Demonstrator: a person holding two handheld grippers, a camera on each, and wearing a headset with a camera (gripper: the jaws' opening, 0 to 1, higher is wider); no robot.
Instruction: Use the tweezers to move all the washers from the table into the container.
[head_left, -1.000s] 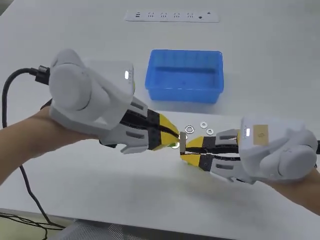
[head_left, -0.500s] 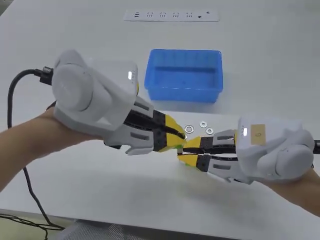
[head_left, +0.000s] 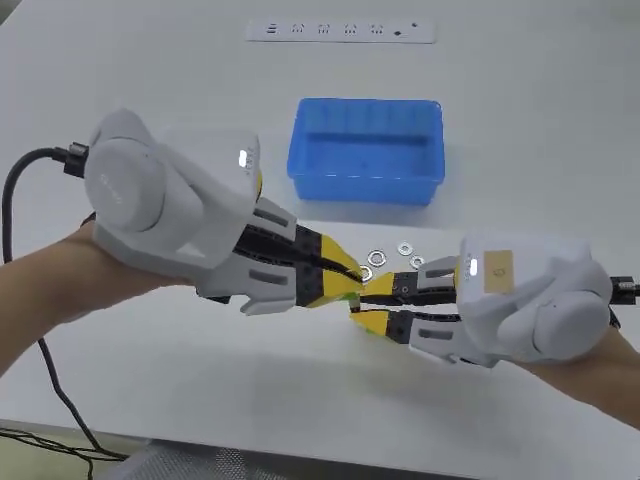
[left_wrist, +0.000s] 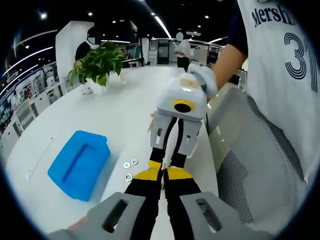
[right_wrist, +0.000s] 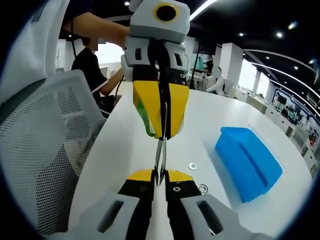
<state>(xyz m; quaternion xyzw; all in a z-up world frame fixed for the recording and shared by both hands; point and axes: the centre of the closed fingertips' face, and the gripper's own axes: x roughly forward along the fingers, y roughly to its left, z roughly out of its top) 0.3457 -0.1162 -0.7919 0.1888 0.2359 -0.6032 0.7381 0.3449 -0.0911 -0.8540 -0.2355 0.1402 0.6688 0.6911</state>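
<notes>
The tweezers (right_wrist: 160, 150), thin and metal, span the gap between my two grippers, which meet tip to tip above the white table. My left gripper (head_left: 352, 281) is shut on one end and my right gripper (head_left: 360, 308) is shut on the other. Several washers (head_left: 378, 258) lie on the table just beyond the tips, apart from both grippers. The blue container (head_left: 367, 150) stands behind them. From the left gripper view I see the left gripper (left_wrist: 161, 176), washers (left_wrist: 129, 177) and container (left_wrist: 80, 162). The right gripper view holds the right gripper (right_wrist: 159, 179), a washer (right_wrist: 192, 165) and the container (right_wrist: 247, 160).
A white power strip (head_left: 340, 32) lies at the table's far edge. A black cable (head_left: 20, 175) trails off the left side. A mesh chair (right_wrist: 55, 130) stands beside the table, and a potted plant (left_wrist: 100, 62) sits at its far end.
The two grippers have closed in on each other, so their tips now overlap more. The washers and container have not moved.
</notes>
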